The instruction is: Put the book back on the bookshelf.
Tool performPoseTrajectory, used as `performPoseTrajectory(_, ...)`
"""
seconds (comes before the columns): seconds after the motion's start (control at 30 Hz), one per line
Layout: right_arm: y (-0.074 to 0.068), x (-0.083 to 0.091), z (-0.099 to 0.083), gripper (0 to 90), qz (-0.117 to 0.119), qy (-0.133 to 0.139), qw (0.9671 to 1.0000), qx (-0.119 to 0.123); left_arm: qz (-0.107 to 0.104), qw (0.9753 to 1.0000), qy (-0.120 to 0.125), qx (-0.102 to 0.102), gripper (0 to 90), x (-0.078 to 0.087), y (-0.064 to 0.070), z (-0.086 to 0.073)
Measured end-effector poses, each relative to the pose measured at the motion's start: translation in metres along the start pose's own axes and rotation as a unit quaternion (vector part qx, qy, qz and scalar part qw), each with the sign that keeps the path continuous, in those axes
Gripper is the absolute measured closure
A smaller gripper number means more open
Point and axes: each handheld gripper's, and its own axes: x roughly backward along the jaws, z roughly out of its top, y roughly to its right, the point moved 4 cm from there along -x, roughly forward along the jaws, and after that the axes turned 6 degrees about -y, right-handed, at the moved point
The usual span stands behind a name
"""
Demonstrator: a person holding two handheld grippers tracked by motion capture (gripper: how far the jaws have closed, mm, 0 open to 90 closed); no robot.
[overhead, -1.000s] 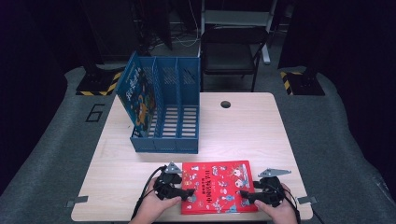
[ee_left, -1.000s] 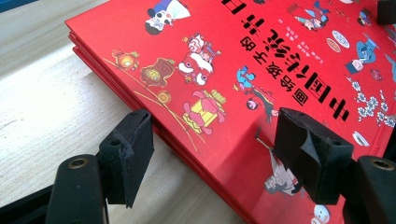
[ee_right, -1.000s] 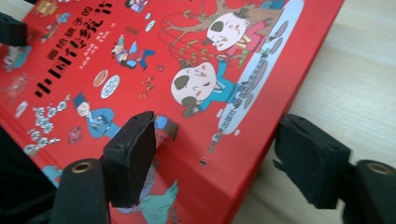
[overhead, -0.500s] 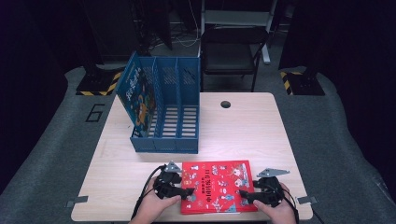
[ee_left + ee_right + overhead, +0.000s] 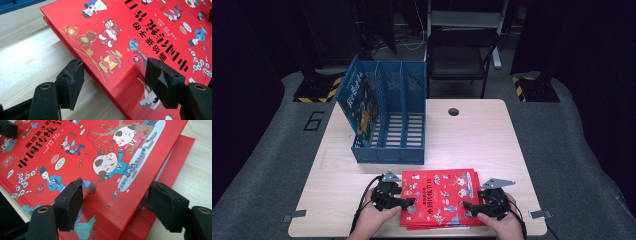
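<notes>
A stack of red picture books (image 5: 439, 197) lies flat near the table's front edge; the top cover (image 5: 140, 37) carries cartoon figures and black Chinese characters. My left gripper (image 5: 409, 202) is at the stack's left end. It is open (image 5: 116, 82), one jaw beside the top book's edge over the wood and the other above the cover. At the right end is my right gripper (image 5: 467, 206), also open (image 5: 117, 205), straddling the top book's right edge (image 5: 150, 170), with one jaw over a lower red book (image 5: 180, 155).
A blue three-slot file rack (image 5: 389, 120) stands at the table's back left, with one colourful book (image 5: 359, 102) leaning in its left slot. The wooden table (image 5: 477, 140) has a cable hole (image 5: 453, 111) at the back. A black chair (image 5: 457, 55) stands beyond it.
Both grippers have crept slightly inward at the two ends of the stack. The books and the rack have stayed put.
</notes>
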Motion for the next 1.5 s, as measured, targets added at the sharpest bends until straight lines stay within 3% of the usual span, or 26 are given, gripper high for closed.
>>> performPoseTrajectory(0.07,-0.001,-0.003,0.003,27.9,0.002,0.001,1.0,0.003,0.003,0.9998,0.009,0.015,31.8,0.0,-0.003,0.0)
performPoseTrajectory(0.13,-0.002,-0.006,0.006,27.8,0.007,0.003,0.9999,0.008,0.003,0.9999,0.007,0.014,31.8,0.001,-0.005,-0.001)
performPoseTrajectory(0.33,-0.006,-0.014,0.016,27.6,0.012,0.004,0.9999,0.008,0.012,0.9991,0.021,0.034,32.0,0.005,-0.019,-0.002)
performPoseTrajectory(0.37,-0.007,-0.017,0.019,27.5,0.016,0.005,0.9998,0.014,0.014,0.9984,0.031,0.045,32.0,0.005,-0.021,-0.002)
performPoseTrajectory(0.6,-0.006,-0.017,0.019,27.6,0.023,0.006,0.9995,0.019,0.013,0.9983,0.031,0.047,30.2,0.007,-0.017,-0.009)
performPoseTrajectory(0.77,-0.008,-0.015,0.019,26.6,0.007,0.001,0.9997,0.024,0.007,0.9974,0.031,0.065,28.3,0.009,-0.012,-0.016)
performPoseTrajectory(0.8,-0.009,-0.015,0.02,26.7,-0.01,0.004,0.9996,0.026,0.007,0.9989,0.009,0.045,27.8,0.012,-0.014,-0.02)
performPoseTrajectory(0.87,-0.009,-0.012,0.02,26.5,-0.029,-0.006,0.9987,0.042,0.008,0.9989,0.006,0.046,27.4,0.014,-0.013,-0.022)
performPoseTrajectory(0.93,-0.01,-0.011,0.02,26.5,-0.026,-0.008,0.9987,0.043,0.011,0.9986,0.006,0.052,27.5,0.014,-0.011,-0.023)
performPoseTrajectory(0.97,-0.013,-0.006,0.022,27.4,-0.013,-0.007,0.9994,0.032,0.01,0.9988,0.002,0.048,27.4,0.016,-0.008,-0.027)
performPoseTrajectory(1.1,-0.016,0.0,0.021,28.9,0.014,-0.009,0.9995,0.028,0.001,0.9989,-0.003,0.047,26.7,0.017,-0.003,-0.033)
performPoseTrajectory(1.23,-0.019,0.001,0.009,29.8,0.011,-0.009,0.9994,0.032,-0.001,0.9989,-0.002,0.047,26.4,0.018,-0.001,-0.037)
performPoseTrajectory(1.27,-0.02,0.001,0.007,29.9,0.014,-0.011,0.9993,0.032,-0.004,0.9984,0.005,0.056,26.3,0.017,0.001,-0.037)
performPoseTrajectory(1.43,-0.021,-0.001,0.001,30.5,0.03,-0.001,0.9993,0.02,-0.02,0.9976,0.007,0.066,24.1,0.013,0.002,-0.04)
performPoseTrajectory(1.5,-0.021,-0.004,0.0,29.7,0.022,-0.006,0.9994,0.027,-0.02,0.9975,0.007,0.067,21.8,0.012,0.001,-0.039)
